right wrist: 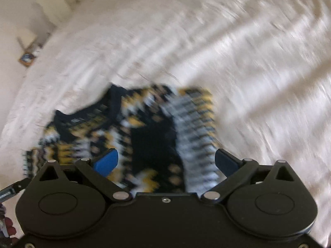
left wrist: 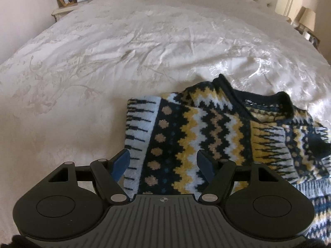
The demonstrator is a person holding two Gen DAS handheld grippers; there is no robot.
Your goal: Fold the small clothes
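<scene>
Blue-padded, your left gripper [left wrist: 163,163] stands well open over the patterned sweater [left wrist: 206,128] on the white bedspread [left wrist: 103,62], gripping nothing. In the blurred right view, your right gripper [right wrist: 166,161] gapes wide above it, empty.

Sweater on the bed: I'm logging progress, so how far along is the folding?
Done: the patterned sweater lies on the bedspread, one side seemingly turned in. In hand: nothing; left gripper and right gripper hover open above it. Left: the remaining folds.
</scene>
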